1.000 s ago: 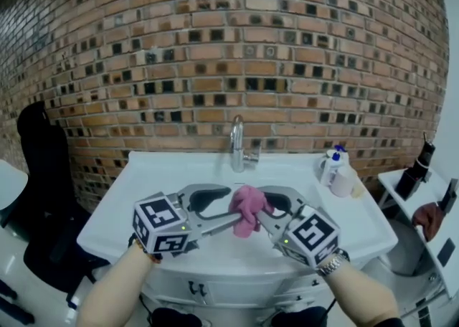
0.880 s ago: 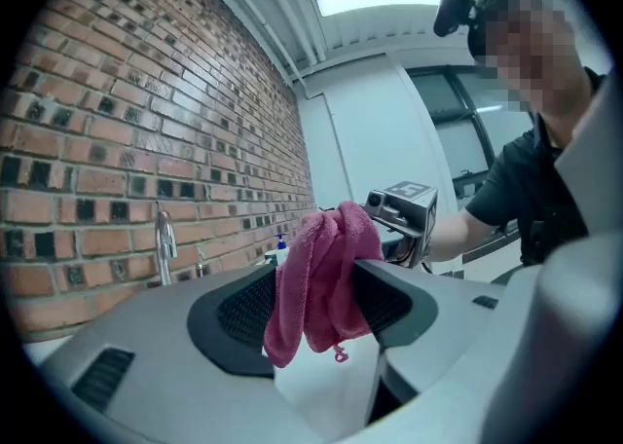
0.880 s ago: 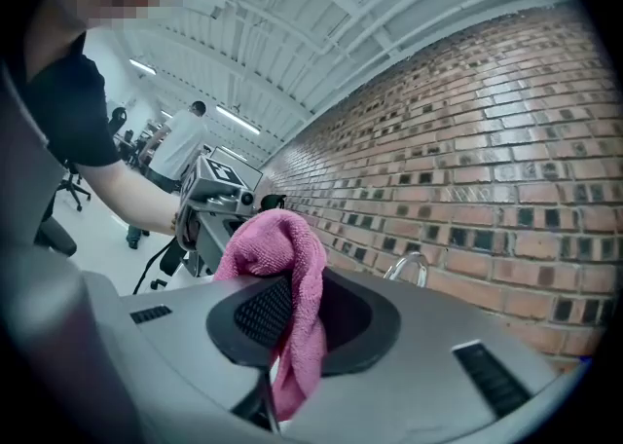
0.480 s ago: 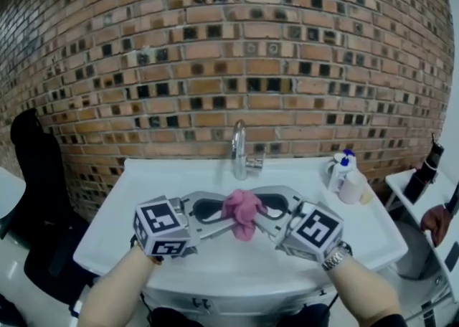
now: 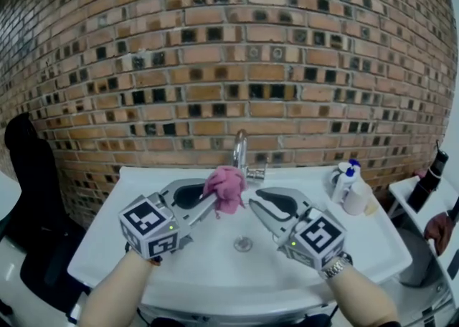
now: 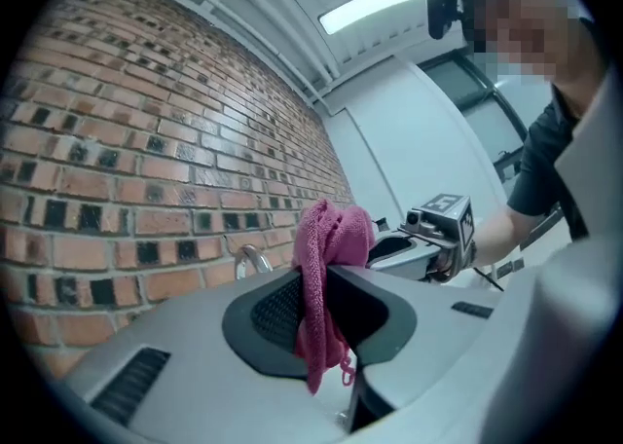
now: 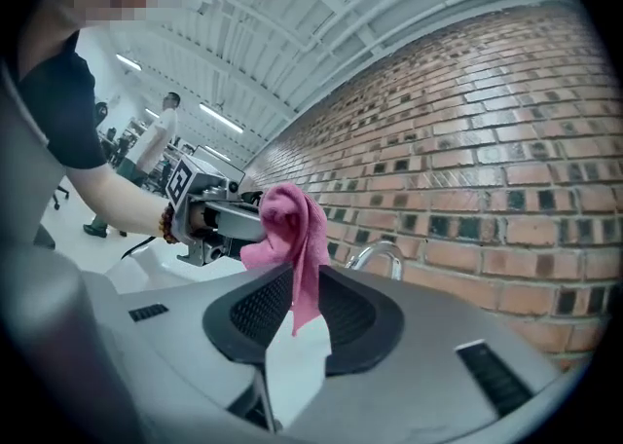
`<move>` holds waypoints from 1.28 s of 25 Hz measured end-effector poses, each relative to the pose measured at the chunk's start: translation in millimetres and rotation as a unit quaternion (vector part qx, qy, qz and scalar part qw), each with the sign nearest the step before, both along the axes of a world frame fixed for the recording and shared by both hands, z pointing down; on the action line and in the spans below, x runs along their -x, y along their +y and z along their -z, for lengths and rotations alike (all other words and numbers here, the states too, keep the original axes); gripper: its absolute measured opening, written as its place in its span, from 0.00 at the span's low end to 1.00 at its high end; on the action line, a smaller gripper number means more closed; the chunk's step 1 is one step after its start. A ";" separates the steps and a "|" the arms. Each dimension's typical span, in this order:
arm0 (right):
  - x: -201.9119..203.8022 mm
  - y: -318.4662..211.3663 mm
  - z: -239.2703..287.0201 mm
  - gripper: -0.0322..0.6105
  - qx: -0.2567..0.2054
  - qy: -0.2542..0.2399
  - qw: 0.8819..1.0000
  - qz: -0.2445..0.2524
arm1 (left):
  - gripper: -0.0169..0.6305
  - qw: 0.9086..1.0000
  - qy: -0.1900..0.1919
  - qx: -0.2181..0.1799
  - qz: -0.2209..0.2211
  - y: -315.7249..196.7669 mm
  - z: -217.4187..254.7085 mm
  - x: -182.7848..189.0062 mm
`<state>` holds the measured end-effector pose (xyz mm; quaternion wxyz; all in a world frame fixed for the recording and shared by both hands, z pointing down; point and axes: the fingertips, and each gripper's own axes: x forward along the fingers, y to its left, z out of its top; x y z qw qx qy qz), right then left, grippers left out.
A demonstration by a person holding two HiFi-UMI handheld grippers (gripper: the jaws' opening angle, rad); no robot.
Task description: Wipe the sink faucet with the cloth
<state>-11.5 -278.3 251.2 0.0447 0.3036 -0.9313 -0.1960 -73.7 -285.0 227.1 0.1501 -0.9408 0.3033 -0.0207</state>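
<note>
Left tool (image 5: 214, 202): jaws just been closing, now clamped on pink cloth (image 5: 224, 183), which hangs bunched btwn the pads. Right tool (image 5: 252, 202): jaws apart, empty, just beside cloth, not touching it. Cloth is up over sink (image 5: 129, 247), close in front of faucet (image 5: 240, 148); no contact evident. Est.: cloth in hand, approach nearly done. Wipe itself not begun, so spout & base all left.

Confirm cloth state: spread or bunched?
Bunched: the pink cloth hangs as a crumpled wad, folds overlapping, no flat face spread open.
</note>
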 end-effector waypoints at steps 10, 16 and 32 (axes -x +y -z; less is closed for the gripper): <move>-8.0 -36.3 18.7 0.20 0.017 -0.075 0.995 -0.057 | 0.13 0.993 0.000 -0.037 0.108 -62.4 28.2 9.0; -17.0 -57.6 23.2 0.17 0.012 -0.124 0.988 -0.095 | 0.13 0.990 -0.002 -0.029 0.135 -89.7 28.9 3.3; -20.1 -90.5 22.8 0.16 0.056 -0.170 0.974 -0.138 | 0.13 0.989 0.020 -0.008 0.144 -152.0 38.1 0.3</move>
